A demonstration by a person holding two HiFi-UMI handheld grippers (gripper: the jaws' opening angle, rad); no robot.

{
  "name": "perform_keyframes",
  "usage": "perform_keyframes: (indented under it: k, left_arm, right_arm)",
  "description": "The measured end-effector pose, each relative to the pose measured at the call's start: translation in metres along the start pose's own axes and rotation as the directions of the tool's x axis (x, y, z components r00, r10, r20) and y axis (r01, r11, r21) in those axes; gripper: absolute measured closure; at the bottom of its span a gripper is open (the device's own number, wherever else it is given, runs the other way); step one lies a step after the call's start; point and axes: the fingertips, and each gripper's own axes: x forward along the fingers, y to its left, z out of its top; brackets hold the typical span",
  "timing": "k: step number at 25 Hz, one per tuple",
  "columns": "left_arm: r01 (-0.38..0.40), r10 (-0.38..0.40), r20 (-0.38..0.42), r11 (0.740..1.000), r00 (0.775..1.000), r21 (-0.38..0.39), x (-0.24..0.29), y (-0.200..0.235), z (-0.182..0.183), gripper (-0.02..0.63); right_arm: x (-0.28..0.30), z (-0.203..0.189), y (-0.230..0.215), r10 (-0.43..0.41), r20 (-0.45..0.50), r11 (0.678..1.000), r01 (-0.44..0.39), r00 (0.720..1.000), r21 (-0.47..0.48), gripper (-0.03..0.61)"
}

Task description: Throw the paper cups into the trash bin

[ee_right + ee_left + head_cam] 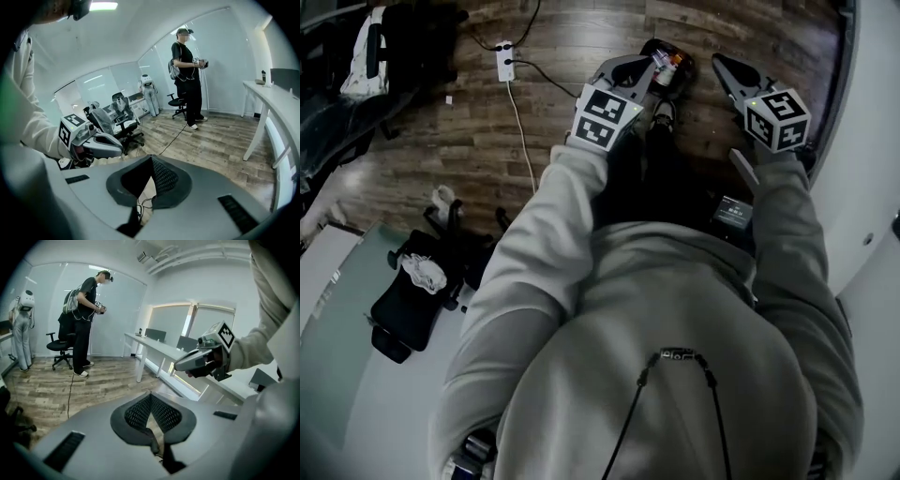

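Grippers: two. Left gripper, right gripper.
Marker cubes: two, one per gripper.
Standing person: one.
Power strip on floor: one.
Long white desk: one.
White humanoid figure by glass wall: one.

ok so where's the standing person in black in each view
head view: not in it.
left gripper view: the standing person in black is at upper left.
right gripper view: upper middle, a little right of centre.
shared landmark: the black office chair beside them, in both gripper views.
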Motion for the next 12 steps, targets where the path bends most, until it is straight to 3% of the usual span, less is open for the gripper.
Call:
perform_keyframes:
  k: [12]
  left_arm:
    - [0.010, -0.019, 0.184, 0.999, 0.983, 0.049, -0.054, -0.010, 0.139, 0.620]
  right_arm:
    - [-0.070, 0.114, 0.032, -0.022, 0.158, 0.996, 0.035, 0.987, -0.082, 0.559]
